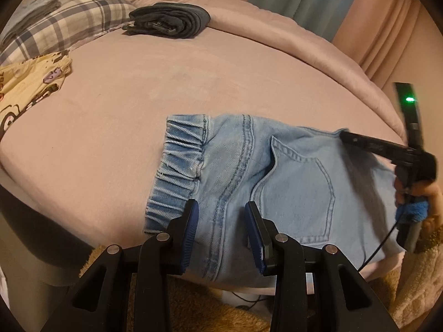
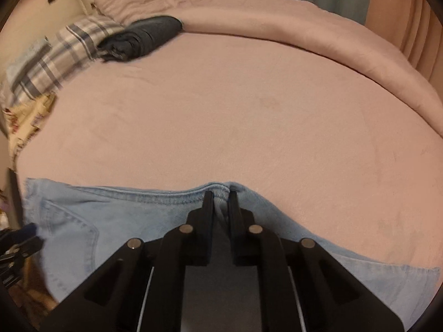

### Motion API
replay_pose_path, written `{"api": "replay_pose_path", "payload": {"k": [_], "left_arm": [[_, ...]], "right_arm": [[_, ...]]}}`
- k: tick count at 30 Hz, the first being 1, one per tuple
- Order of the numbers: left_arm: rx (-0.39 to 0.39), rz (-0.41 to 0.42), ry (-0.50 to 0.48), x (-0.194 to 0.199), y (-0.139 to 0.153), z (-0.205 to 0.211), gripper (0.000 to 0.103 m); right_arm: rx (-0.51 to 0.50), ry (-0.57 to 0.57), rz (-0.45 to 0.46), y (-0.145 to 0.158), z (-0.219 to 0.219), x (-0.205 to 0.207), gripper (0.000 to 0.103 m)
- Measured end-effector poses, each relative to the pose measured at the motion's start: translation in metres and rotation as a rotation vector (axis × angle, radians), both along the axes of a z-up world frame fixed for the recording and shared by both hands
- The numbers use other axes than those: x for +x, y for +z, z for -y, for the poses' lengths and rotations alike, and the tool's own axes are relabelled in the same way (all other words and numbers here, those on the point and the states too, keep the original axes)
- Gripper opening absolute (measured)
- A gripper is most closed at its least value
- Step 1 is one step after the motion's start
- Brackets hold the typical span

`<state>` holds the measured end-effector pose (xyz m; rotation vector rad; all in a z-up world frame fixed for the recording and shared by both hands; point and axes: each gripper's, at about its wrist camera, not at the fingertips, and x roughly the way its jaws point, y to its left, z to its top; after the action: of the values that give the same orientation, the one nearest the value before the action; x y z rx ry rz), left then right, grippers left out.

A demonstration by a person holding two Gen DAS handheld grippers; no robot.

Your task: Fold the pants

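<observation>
The right gripper point(image 2: 221, 193) is clenching a bunched ridge of the light-blue denim pants point(image 1: 277, 171) along their far hem edge, pinching the cloth between nearly closed jaws. The left gripper point(image 1: 221, 210) is hovering with its blue-padded jaws parted over the pants beside the gathered elastic waistband point(image 1: 177, 166), gripping nothing. The pants are lying as an already compact, flattened bundle at the near edge of the pink plush bed cover point(image 1: 193, 83), back pocket facing up. Judging from this, at least one more fold is remaining. Both grippers are pointing steeply downward; the person's hand point(image 1: 415, 193) is gripping the right tool's handle.
</observation>
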<state>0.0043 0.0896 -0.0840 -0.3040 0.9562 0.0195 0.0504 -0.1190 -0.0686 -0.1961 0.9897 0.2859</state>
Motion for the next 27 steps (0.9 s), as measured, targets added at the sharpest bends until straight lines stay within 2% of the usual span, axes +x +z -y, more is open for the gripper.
{"api": "replay_pose_path", "payload": {"k": [3,8,11,13,15,18,22,24,27], "left_arm": [[0.016,-0.012,0.008,0.002,0.000,0.003,0.038],[0.081,-0.013,0.010,0.002,0.000,0.012,0.038],[0.085,-0.023,0.000,0.002,0.005,0.013,0.038],[0.057,-0.016,-0.016,0.005,0.019,0.012,0.038],[-0.004,0.048,-0.030,0.013,0.041,0.006,0.038],[0.010,0.088,-0.044,0.036,0.055,0.005,0.038],[0.105,0.026,-0.051,0.071,0.036,0.012,0.038],[0.090,-0.001,-0.063,0.073,0.020,0.012,0.038],[0.097,0.007,-0.052,0.065,0.007,0.010,0.038]], "right_arm": [[-0.070,-0.025,-0.018,-0.023,-0.004,0.009,0.012],[-0.155,-0.047,0.020,-0.025,-0.012,0.011,0.015],[-0.158,-0.049,0.033,-0.024,-0.009,0.011,0.015],[-0.140,-0.054,0.028,-0.022,-0.007,0.013,0.016],[-0.116,-0.065,0.017,-0.022,-0.003,0.014,0.016],[-0.112,-0.066,0.020,-0.023,-0.008,0.010,0.016],[-0.101,-0.075,0.022,-0.024,-0.009,0.008,0.017],[-0.094,-0.076,0.019,-0.024,-0.009,0.008,0.016],[-0.076,-0.080,0.012,-0.025,-0.007,0.009,0.017]]}}
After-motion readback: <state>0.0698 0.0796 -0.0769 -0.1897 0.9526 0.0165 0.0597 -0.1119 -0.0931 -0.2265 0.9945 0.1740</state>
